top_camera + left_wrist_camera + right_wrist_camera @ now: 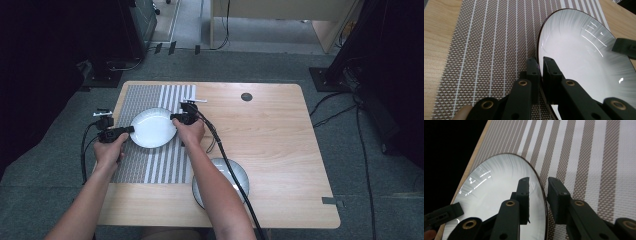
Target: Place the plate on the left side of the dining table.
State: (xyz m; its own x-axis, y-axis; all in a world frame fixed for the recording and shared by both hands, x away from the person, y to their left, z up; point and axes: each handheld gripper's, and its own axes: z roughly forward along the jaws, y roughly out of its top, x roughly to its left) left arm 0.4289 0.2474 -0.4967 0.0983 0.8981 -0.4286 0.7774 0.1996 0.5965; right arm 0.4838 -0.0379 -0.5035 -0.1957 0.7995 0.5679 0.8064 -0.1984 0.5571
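Left claw point(131, 129) shut tight, pointing right; right claw point(173, 117) jaws slightly apart, pointing left; both forearms reach in from near edge.

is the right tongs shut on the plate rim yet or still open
Open. In the right gripper view the right tongs straddle the white plate rim, with a gap between rim and outer jaw.

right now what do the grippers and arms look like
Both the left gripper and right gripper are matte black, with flat blocky jaws on arms pinned by brass-coloured rivets. A black cable trails from each. The right one carries a pale plate on top. Forearms are bare, no sleeves.
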